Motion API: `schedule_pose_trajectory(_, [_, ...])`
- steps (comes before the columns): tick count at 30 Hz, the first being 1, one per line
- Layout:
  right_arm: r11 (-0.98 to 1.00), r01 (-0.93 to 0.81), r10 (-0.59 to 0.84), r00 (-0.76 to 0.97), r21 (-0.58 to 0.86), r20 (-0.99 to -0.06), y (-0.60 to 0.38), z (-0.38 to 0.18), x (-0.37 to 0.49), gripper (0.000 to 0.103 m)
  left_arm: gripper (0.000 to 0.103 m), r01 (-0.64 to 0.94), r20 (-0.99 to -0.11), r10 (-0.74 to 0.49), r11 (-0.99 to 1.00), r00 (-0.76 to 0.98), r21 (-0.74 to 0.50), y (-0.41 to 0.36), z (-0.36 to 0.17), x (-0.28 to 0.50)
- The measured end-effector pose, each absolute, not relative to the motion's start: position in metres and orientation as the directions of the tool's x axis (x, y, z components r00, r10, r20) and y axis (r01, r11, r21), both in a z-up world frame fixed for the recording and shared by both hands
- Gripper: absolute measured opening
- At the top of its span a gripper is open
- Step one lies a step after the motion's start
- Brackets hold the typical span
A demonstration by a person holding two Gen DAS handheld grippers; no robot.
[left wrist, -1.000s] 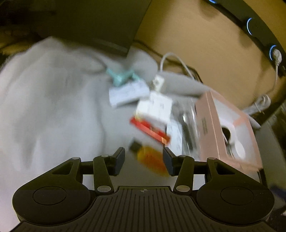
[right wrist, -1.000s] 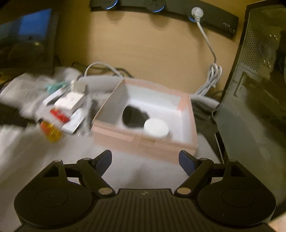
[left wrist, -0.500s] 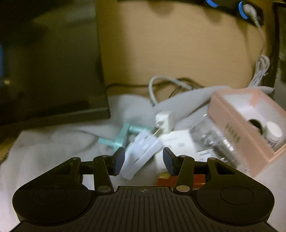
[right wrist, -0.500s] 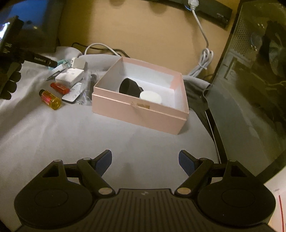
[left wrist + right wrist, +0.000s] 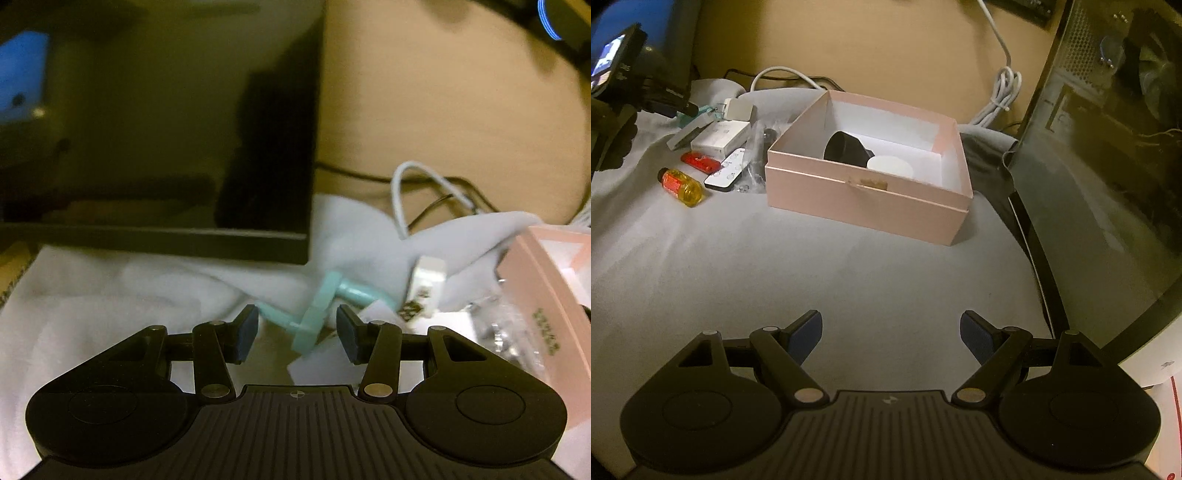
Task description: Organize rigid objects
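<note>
Two grippers are in play over a grey cloth (image 5: 849, 266) spread across the table. Far left in the right wrist view, the left gripper (image 5: 689, 109) reaches in from the upper left corner, its tip down among the clutter. Its own camera shows the jaws partly apart, straddling a teal plastic piece (image 5: 317, 314) in the middle of the frame; the pads are clear of it on both sides, nothing pinched. Just right of the teal piece sits a white charger plug (image 5: 424, 284), with a white cable (image 5: 399, 192) looping up behind it, and a dark monitor (image 5: 166, 129) fills the upper left.

Moving right across the right wrist view: a small yellow bottle (image 5: 681, 184) lies on its side at left, then a red object (image 5: 700, 161), a white box (image 5: 720, 138) behind it, and a slim white remote (image 5: 726, 175). A crinkled clear bag (image 5: 757, 158) rests against the pink box (image 5: 871, 199), which stands open at centre. Inside it are a black cup (image 5: 846, 147), tipped over, and a white round lid (image 5: 891, 167) just beside it. A dark computer case (image 5: 1108, 129) takes the right edge.

Bottom of that frame, the right gripper (image 5: 891, 338) hovers over bare cloth, jaws wide apart and empty.
</note>
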State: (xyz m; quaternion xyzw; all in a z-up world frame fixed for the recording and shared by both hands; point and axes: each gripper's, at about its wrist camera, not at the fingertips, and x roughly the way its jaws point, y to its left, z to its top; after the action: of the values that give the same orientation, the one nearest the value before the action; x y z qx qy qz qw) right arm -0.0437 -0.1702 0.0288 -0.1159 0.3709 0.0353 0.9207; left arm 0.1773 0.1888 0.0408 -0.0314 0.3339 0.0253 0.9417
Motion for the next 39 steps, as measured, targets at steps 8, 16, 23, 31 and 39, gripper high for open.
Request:
schedule_pose_trajectory(8, [0.968, -0.170, -0.010, 0.706, -0.183, -0.708, -0.168, 0.022, -0.043, 0.083, 0.052, -0.079, -0.626, 0.004, 0.993, 0.780, -0.091, 0.196, 0.034, 0.184])
schedule_pose_trajectory(16, [0.963, -0.193, 0.007, 0.719, -0.190, -0.695, -0.163, 0.025, -0.042, 0.083, 0.023, -0.089, -0.653, -0.045, 0.981, 0.756, -0.171, 0.200, 0.037, 0.167])
schedule_pose_trajectory(23, [0.955, -0.230, 0.043, 0.734, -0.188, -0.678, -0.153, 0.030, -0.038, 0.083, 0.016, -0.034, -0.630, -0.083, 0.985, 0.772, -0.171, 0.188, 0.045, 0.109])
schedule_pose_trajectory(31, [0.939, -0.288, 0.091, 0.735, -0.189, -0.672, -0.134, 0.029, -0.038, 0.083, 0.014, 0.122, -0.649, -0.255, 0.962, 0.717, -0.243, 0.163, 0.047, 0.059])
schedule_pose_trajectory(39, [0.938, -0.290, 0.090, 0.731, -0.188, -0.677, -0.131, 0.028, -0.045, 0.083, 0.021, 0.250, -0.633, -0.152, 0.966, 0.759, 0.069, 0.126, 0.052, 0.070])
